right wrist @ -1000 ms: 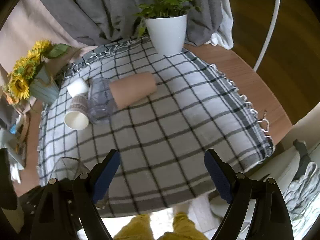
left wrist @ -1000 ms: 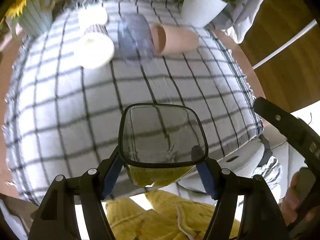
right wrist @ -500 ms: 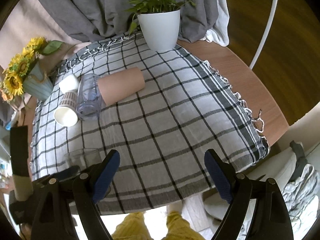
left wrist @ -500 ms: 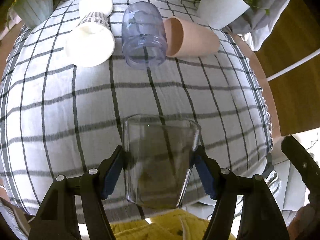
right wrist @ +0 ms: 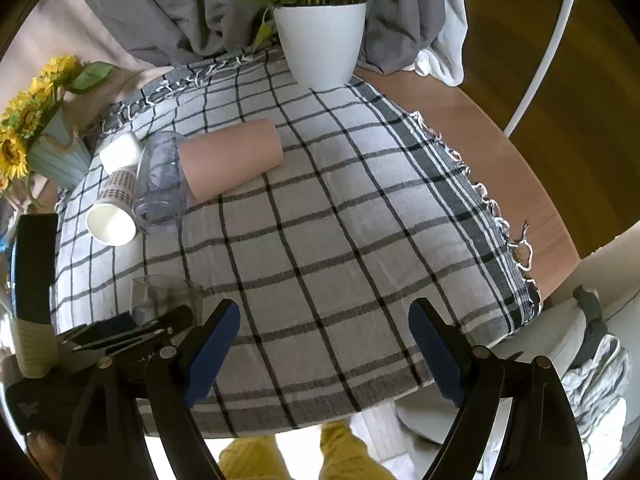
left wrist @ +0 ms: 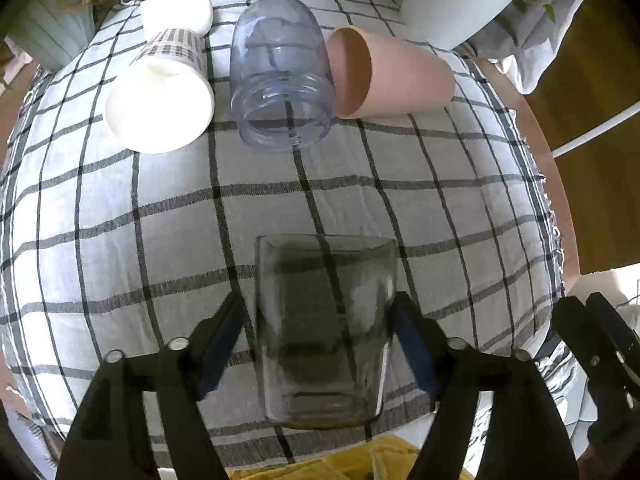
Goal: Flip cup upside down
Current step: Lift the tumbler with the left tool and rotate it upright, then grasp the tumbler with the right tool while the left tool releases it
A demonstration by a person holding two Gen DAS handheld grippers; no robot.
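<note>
On the checked cloth (right wrist: 360, 240), the clear jar (left wrist: 280, 80) lies on its side as landmark. The paper cup (left wrist: 160, 100) lies left of it, the tan cup (left wrist: 400, 80) touching its right. The plant pot (right wrist: 322, 44) stands behind, the glass (left wrist: 324, 328) in front near the cloth's edge.

The middle and right side of the checked cloth (right wrist: 360, 240) are free. Near the far left corner, the paper cup (left wrist: 160, 92), plastic jar (left wrist: 280, 76) and pink cup (left wrist: 388, 76) block the way.

No legible text, label or number anywhere.
</note>
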